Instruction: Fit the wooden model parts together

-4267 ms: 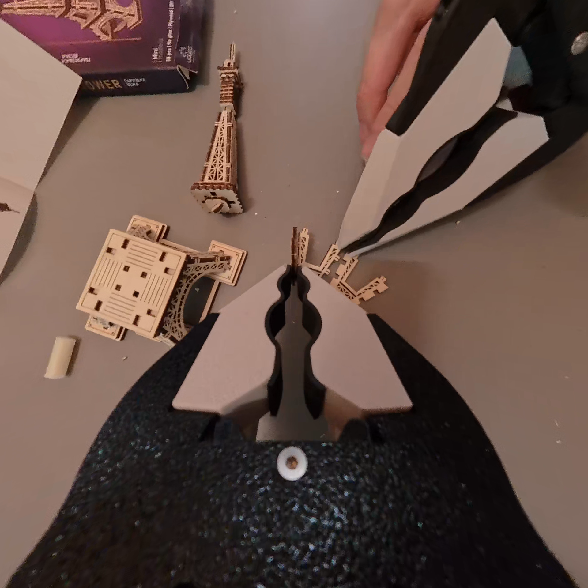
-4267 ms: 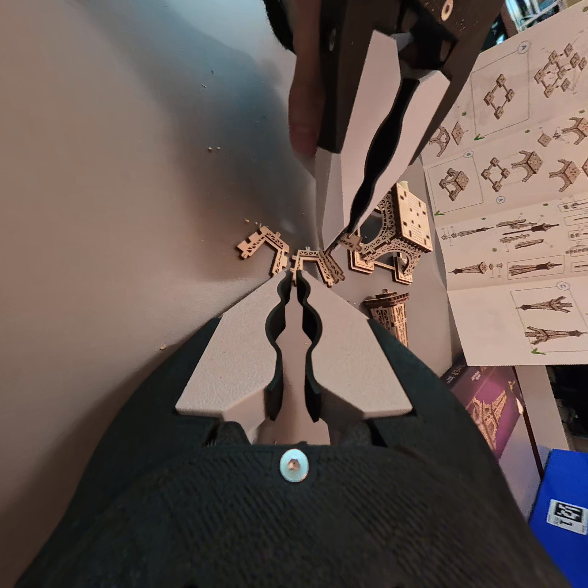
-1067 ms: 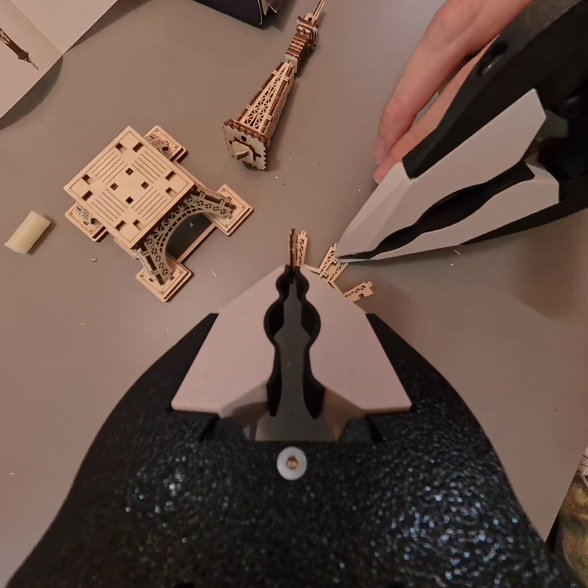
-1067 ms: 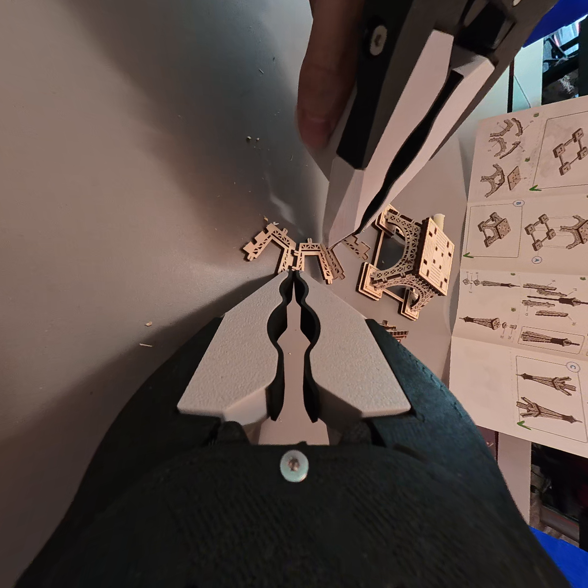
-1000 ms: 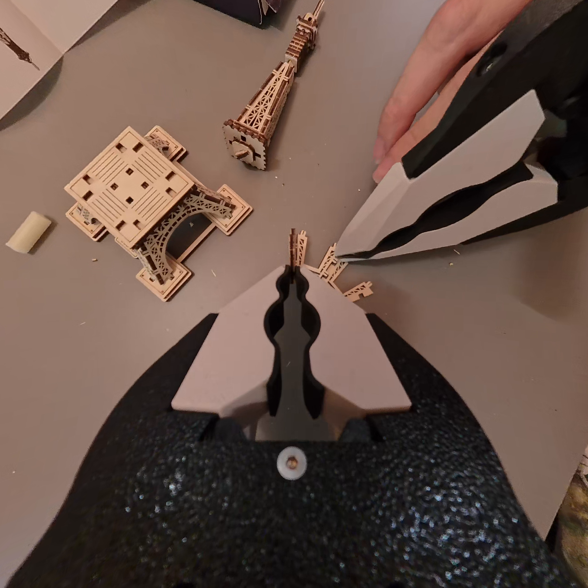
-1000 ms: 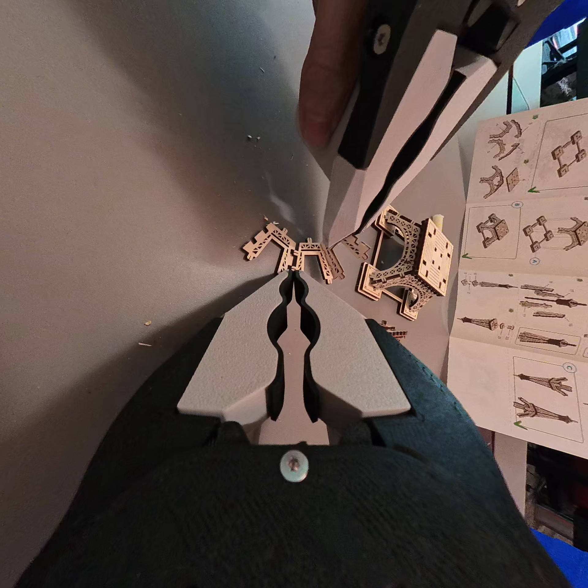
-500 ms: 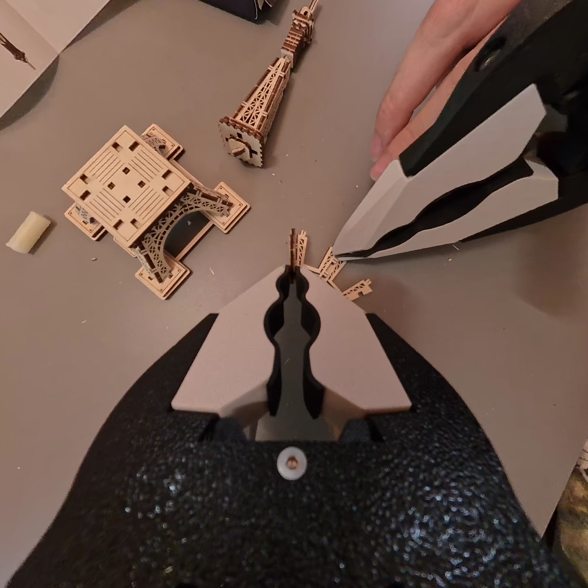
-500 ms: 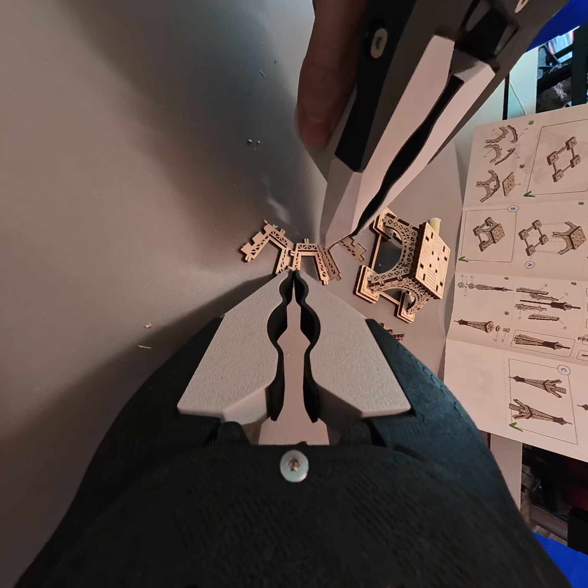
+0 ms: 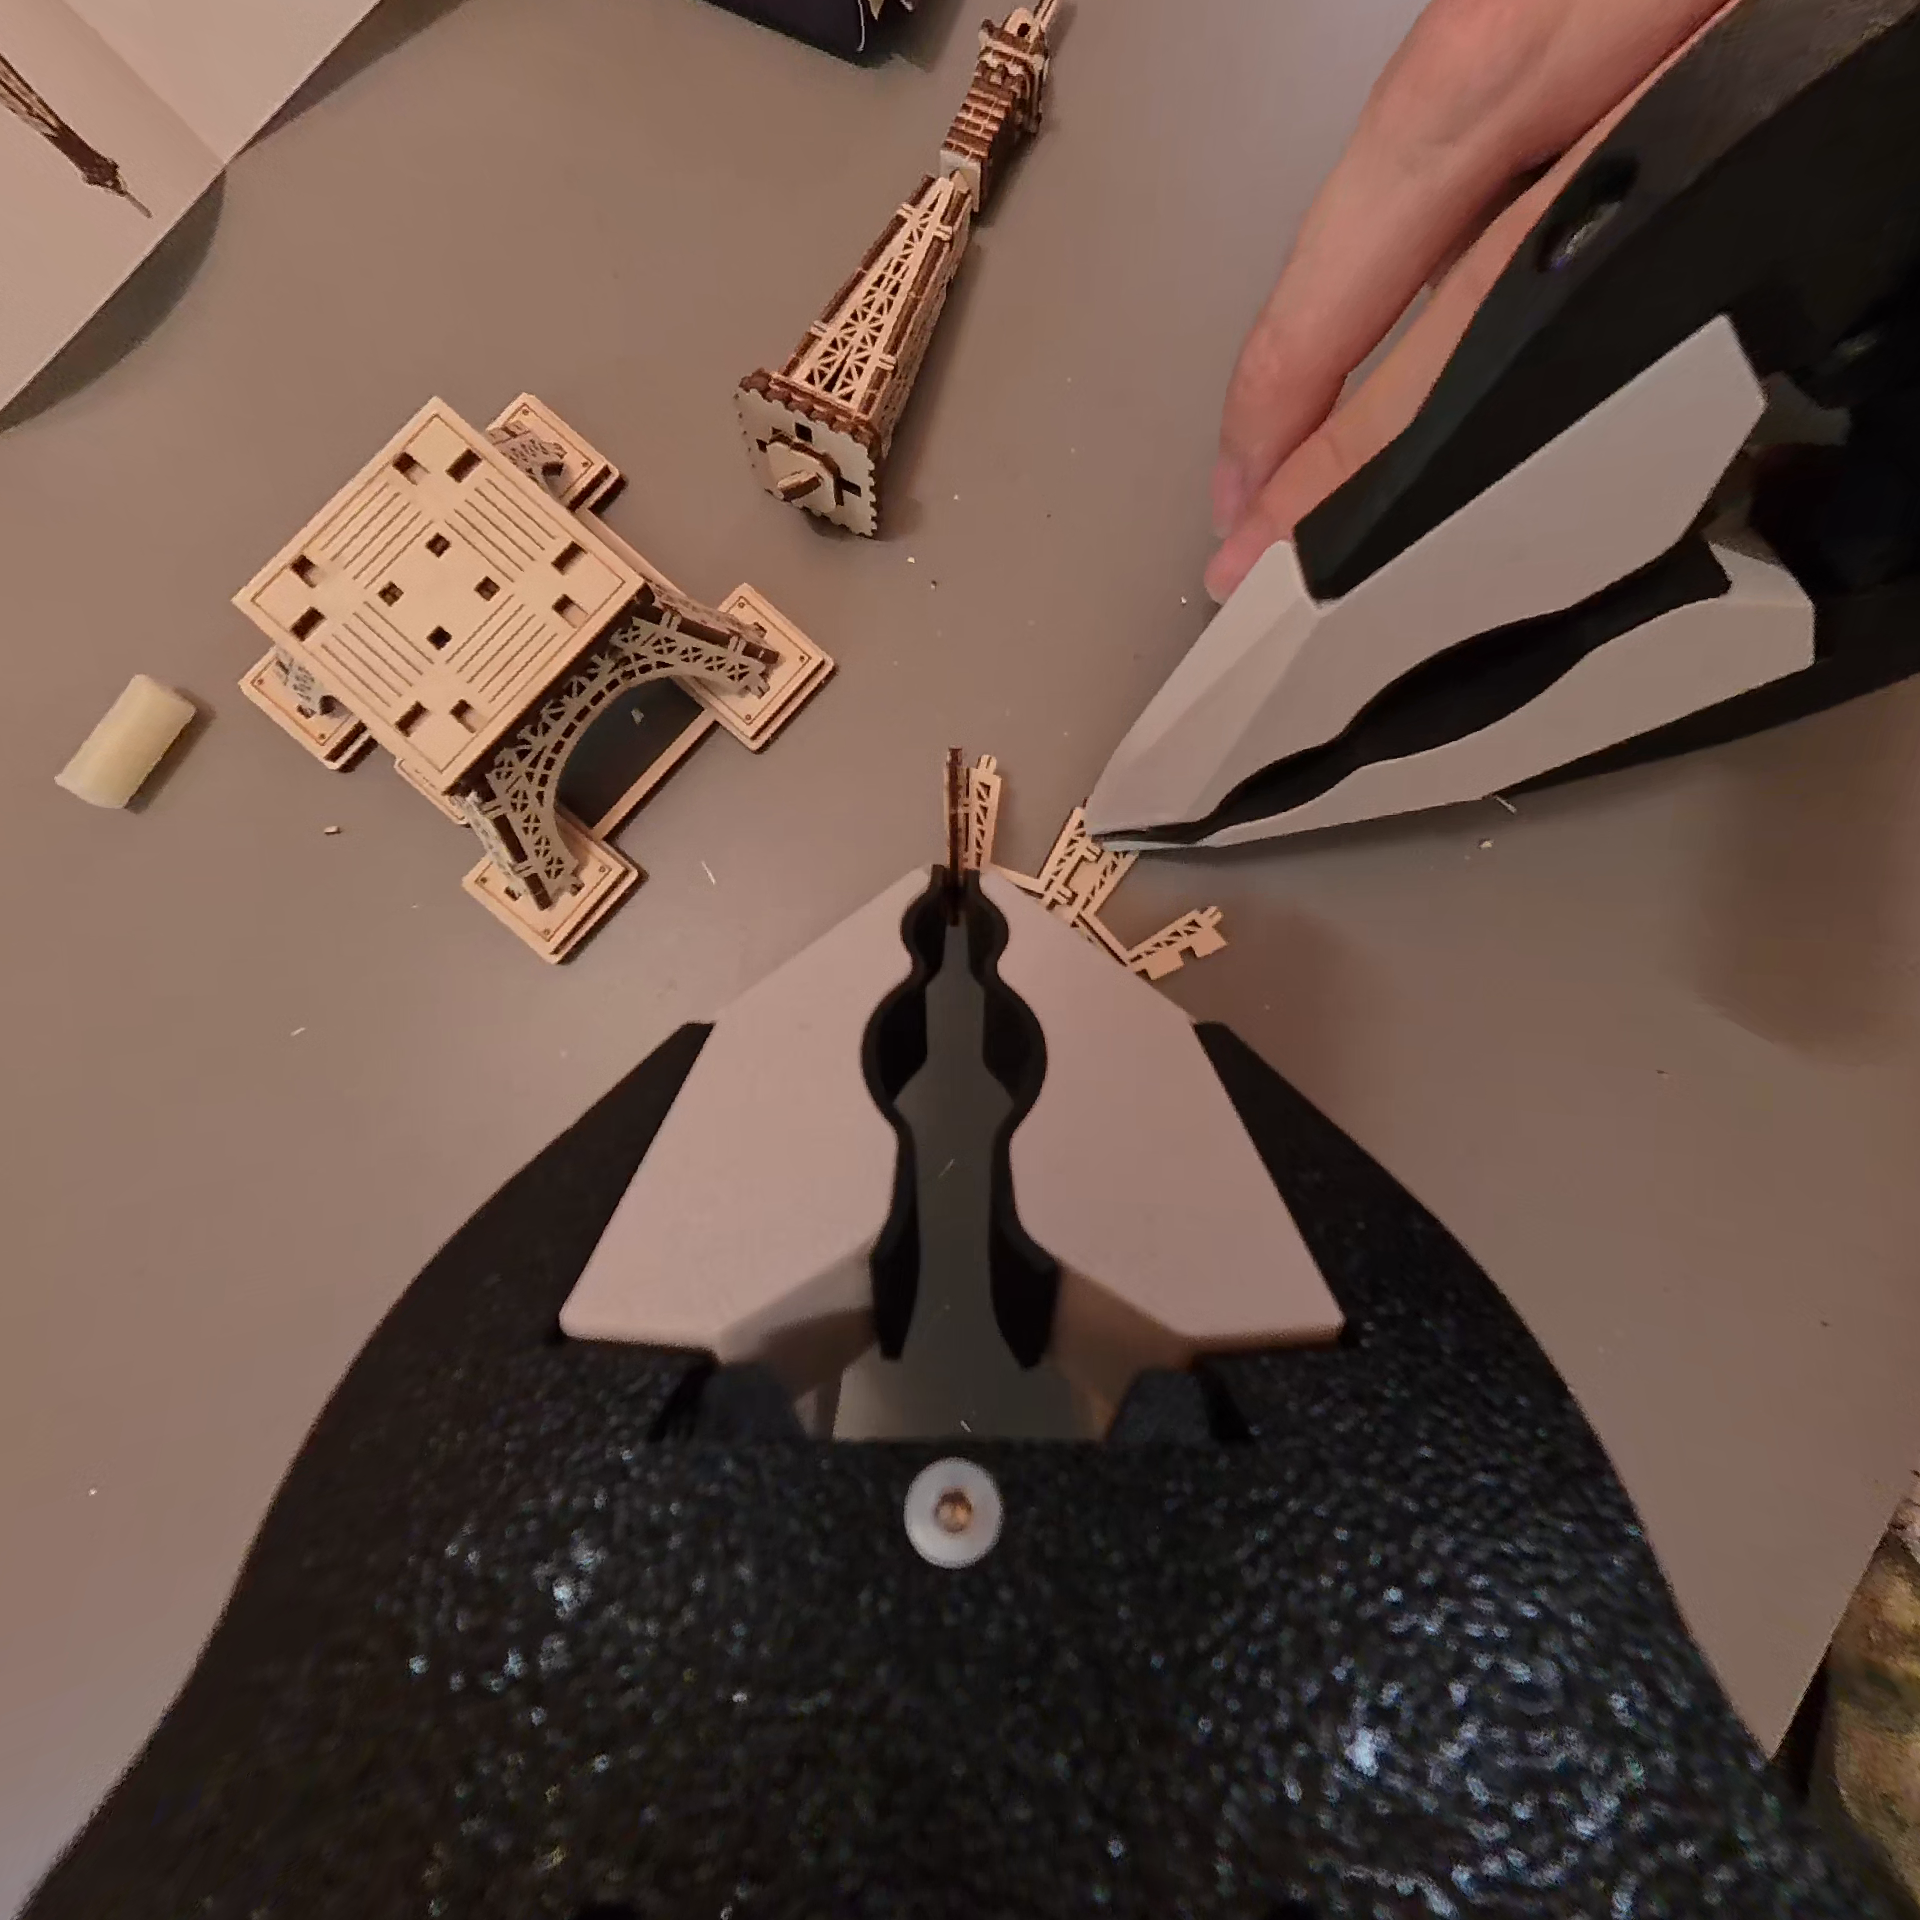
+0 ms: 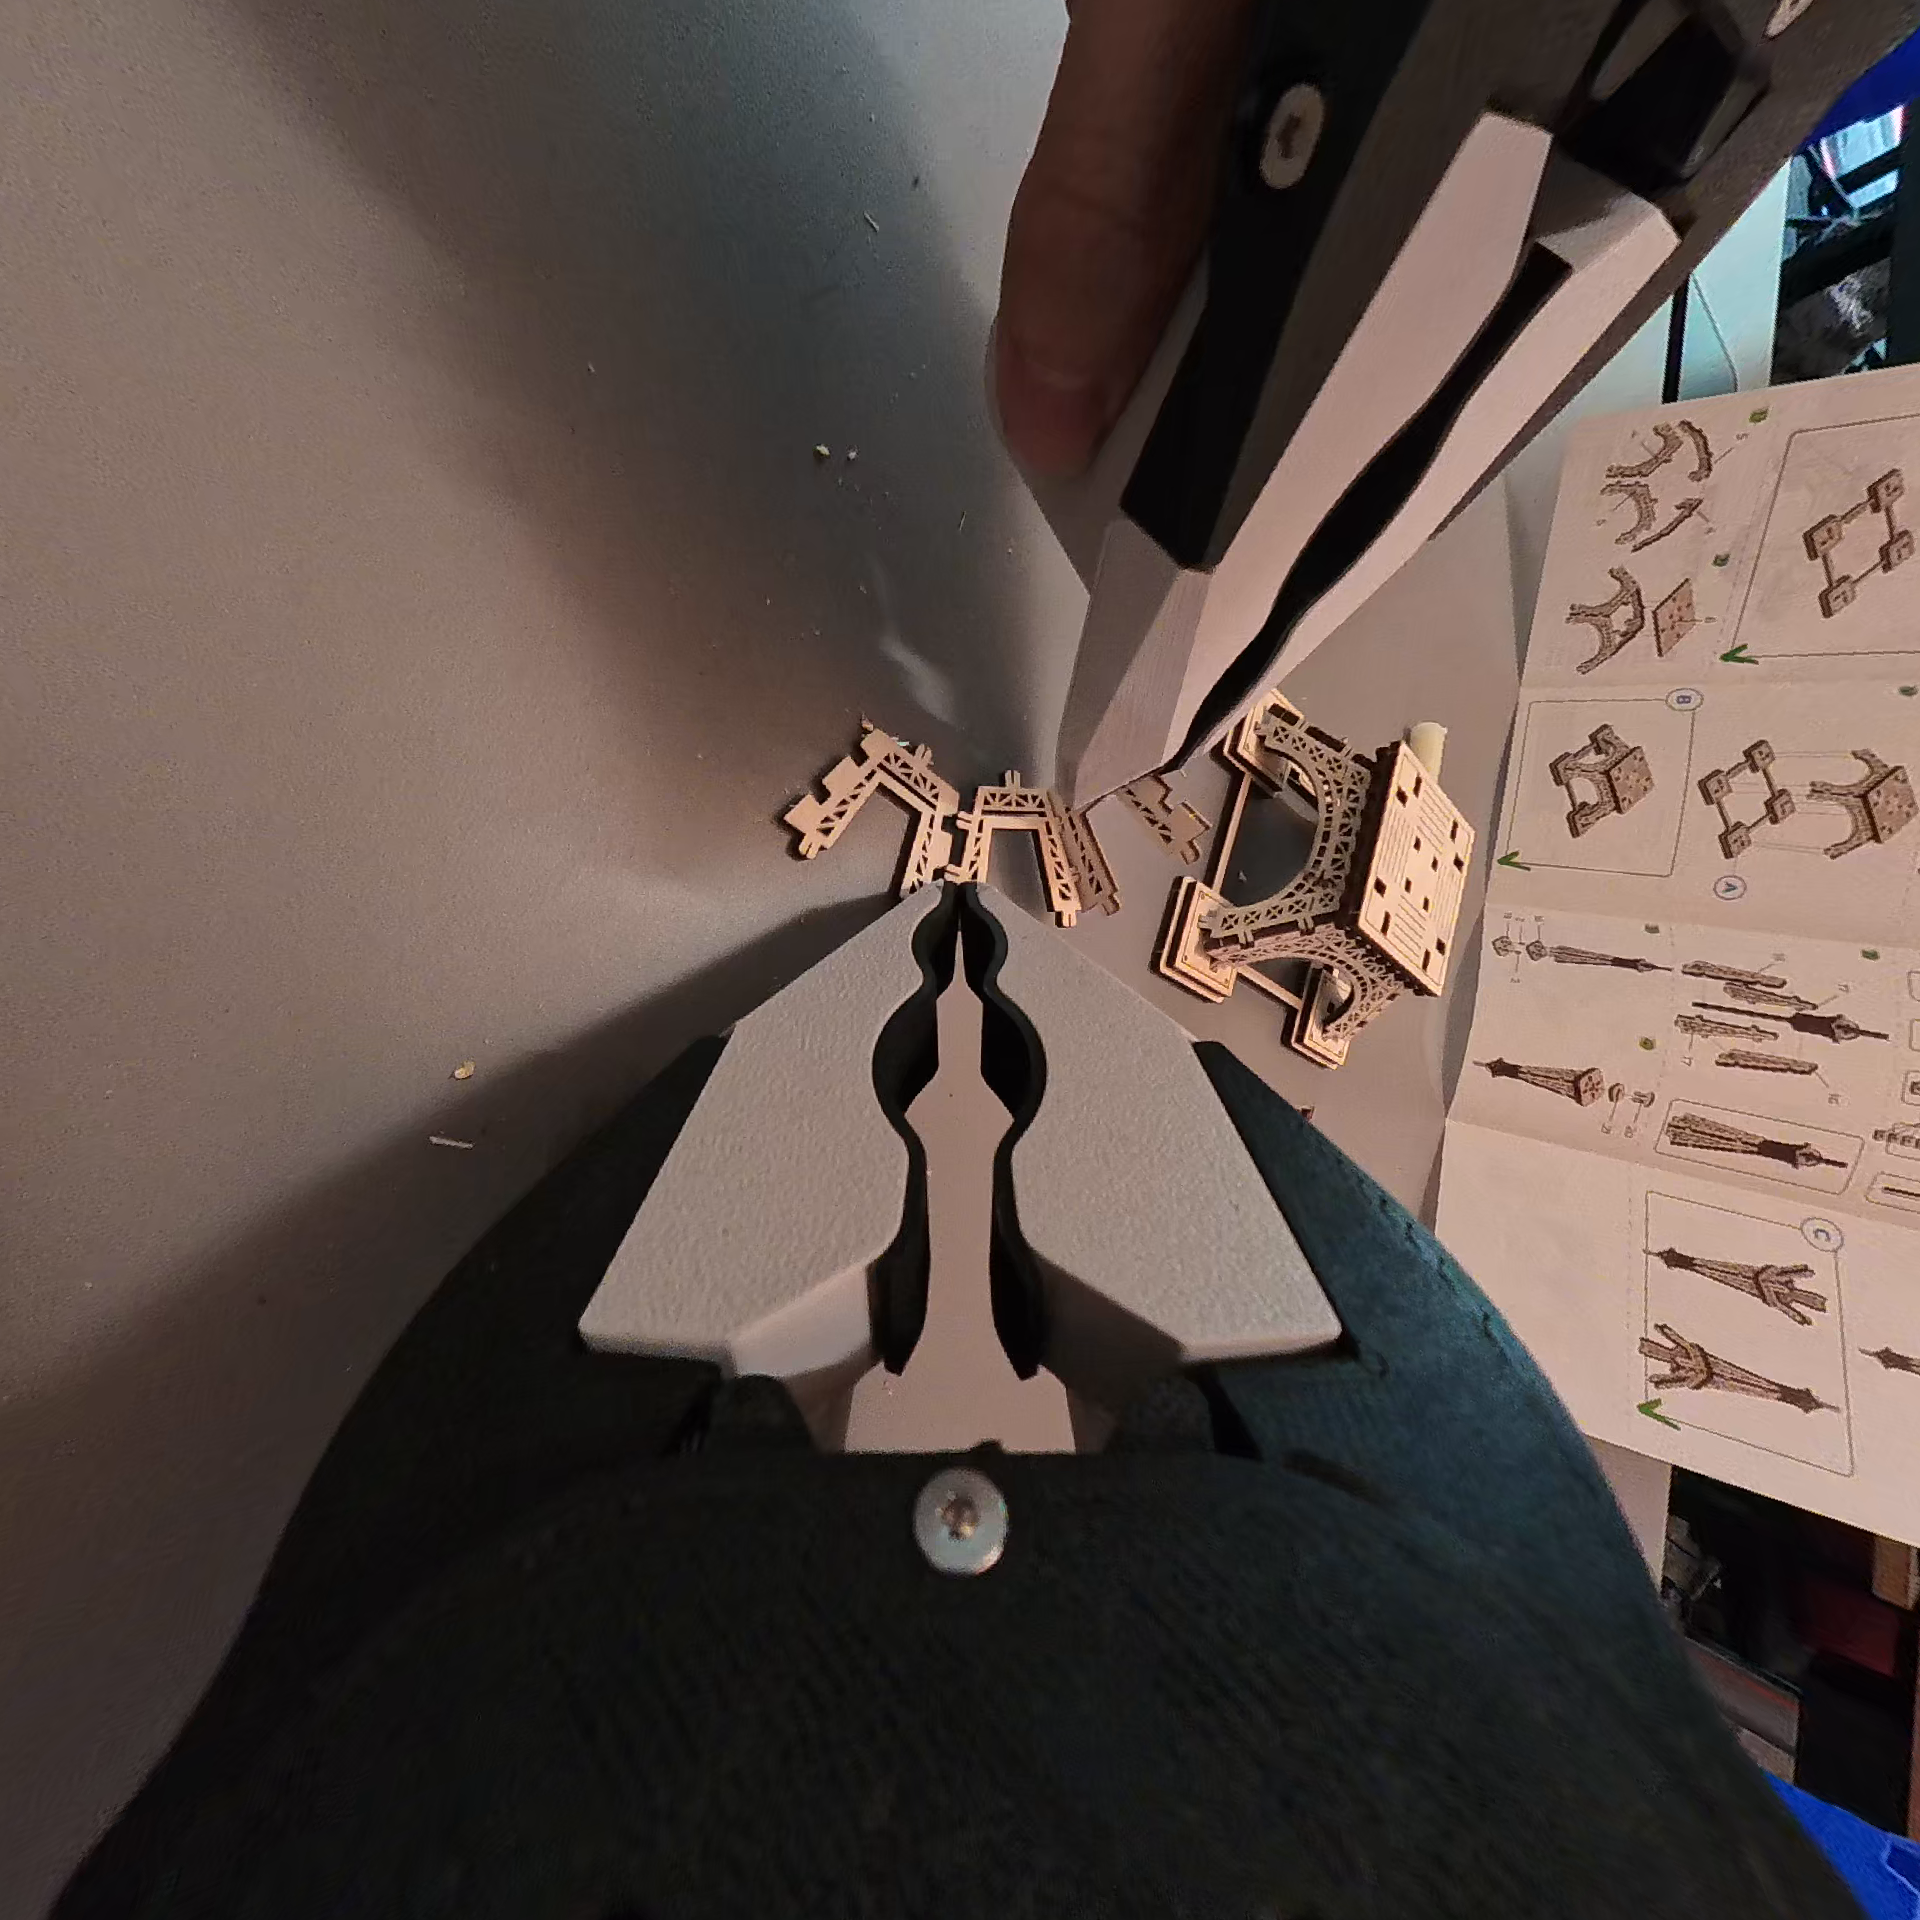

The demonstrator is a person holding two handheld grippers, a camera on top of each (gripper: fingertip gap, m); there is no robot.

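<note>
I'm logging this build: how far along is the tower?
Done: arched base and spire stand assembled, apart on the table. In hand: both the left gripper and right gripper are shut on flat lattice pieces. Left: joining these, then stacking the sections.

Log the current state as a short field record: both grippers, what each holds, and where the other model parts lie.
left gripper: shut on a thin lattice piece, held on edge
right gripper: shut on an arch-shaped lattice piece
contact: the two pieces meet at the fingertips; whether they are slotted together cannot be told
tower base: standing on the table, left of the left gripper
tower spire: lying on its side beyond the base
instruction sheet: flat, past the base in the right wrist view
</note>
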